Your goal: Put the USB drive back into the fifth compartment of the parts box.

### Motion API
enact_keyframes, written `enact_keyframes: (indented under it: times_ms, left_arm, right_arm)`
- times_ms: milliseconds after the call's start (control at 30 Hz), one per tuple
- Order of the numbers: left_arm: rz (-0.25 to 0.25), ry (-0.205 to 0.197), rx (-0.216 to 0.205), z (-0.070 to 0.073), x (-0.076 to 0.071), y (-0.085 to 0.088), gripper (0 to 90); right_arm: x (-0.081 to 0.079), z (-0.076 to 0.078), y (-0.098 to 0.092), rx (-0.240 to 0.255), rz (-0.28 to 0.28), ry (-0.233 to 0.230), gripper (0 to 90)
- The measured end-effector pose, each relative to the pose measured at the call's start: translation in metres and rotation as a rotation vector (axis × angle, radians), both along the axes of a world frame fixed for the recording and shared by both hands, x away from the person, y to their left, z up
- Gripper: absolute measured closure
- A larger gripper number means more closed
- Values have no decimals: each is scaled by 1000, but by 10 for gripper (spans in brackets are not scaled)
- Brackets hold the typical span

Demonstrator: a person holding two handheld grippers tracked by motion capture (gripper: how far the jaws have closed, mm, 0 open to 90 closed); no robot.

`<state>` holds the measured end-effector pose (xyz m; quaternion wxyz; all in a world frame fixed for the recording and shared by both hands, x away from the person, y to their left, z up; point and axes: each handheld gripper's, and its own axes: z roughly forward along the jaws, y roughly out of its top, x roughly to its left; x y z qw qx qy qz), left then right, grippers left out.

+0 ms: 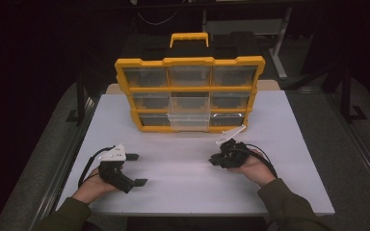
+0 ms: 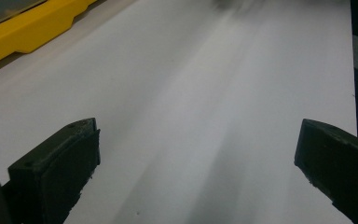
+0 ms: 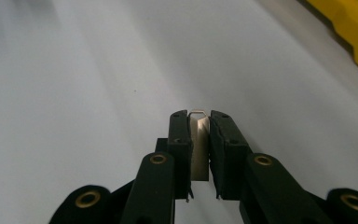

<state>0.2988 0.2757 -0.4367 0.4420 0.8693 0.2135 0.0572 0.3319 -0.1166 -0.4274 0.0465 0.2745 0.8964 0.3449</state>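
A yellow drawer organizer (image 1: 190,94) with clear drawers stands upright at the back of the white table (image 1: 183,192); two middle-column drawers (image 1: 189,111) stick out a little. My right gripper (image 1: 215,159) lies low on the table at front right, shut on a small thin pale metal piece (image 3: 199,140) pinched between its pads (image 3: 181,135). My left gripper (image 1: 136,169) rests at front left, jaws open wide with nothing between them; in the left gripper view its fingers (image 2: 60,163) frame bare tabletop. The organizer's yellow base (image 2: 28,28) (image 3: 349,28) shows at the edge of both gripper views.
Each gripper is held by a hand in a dark green sleeve (image 1: 289,207). A black cable (image 1: 89,166) loops from the left gripper. Dark floor and metal table legs (image 1: 282,43) lie beyond the table's edges.
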Motion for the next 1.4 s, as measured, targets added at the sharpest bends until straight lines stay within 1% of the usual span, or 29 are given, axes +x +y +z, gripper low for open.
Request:
enact_keyframes:
  times_ms: [100,300,367,500,533,600,767,800,900,933,967,1100,1133,1267,1300,1367,1400]
  left_arm:
    - [3,1,-1,0,0,0,0]
    - [3,1,-1,0,0,0,0]
    - [8,2,-3,-1,0,1,0]
    - [8,2,-3,-1,0,1,0]
    - [7,1,-3,-1,0,1,0]
    - [7,2,-3,-1,0,1,0]
    - [7,2,-4,-1,1,1,0]
    - [7,3,-5,-1,0,1,0]
    - [8,3,-8,-1,1,2,0]
    - [8,3,-8,-1,1,2,0]
    - [9,4,-9,-1,1,2,0]
    - [9,5,-11,-1,1,2,0]
    - [10,7,-13,-1,1,2,0]
    - [11,7,-14,-1,1,2,0]
    - [11,7,-14,-1,1,2,0]
    - [10,9,-15,0,1,2,0]
    - [10,9,-15,0,1,2,0]
  right_arm:
    - [1,8,-3,10,-2,-3,778]
    - [3,17,-6,15,-1,-11,778]
    - [3,23,-9,18,2,-16,778]
    - [4,27,-11,22,3,-24,778]
    - [5,33,-13,26,4,-35,778]
    - [6,37,-14,28,5,-39,778]
    - [7,41,-15,30,10,-47,778]
    - [10,51,-17,39,19,-64,778]
    - [11,59,-18,36,21,-71,778]
    - [11,59,-18,36,21,-71,778]
    - [12,64,-19,33,26,-80,778]
    - [13,69,-20,40,23,-79,778]
    - [14,77,-22,50,29,-91,778]
    - [16,91,-23,64,31,-102,778]
    - [16,91,-23,64,31,-102,778]
    - [18,98,-24,69,37,-119,778]
    - [18,102,-24,72,38,-120,778]
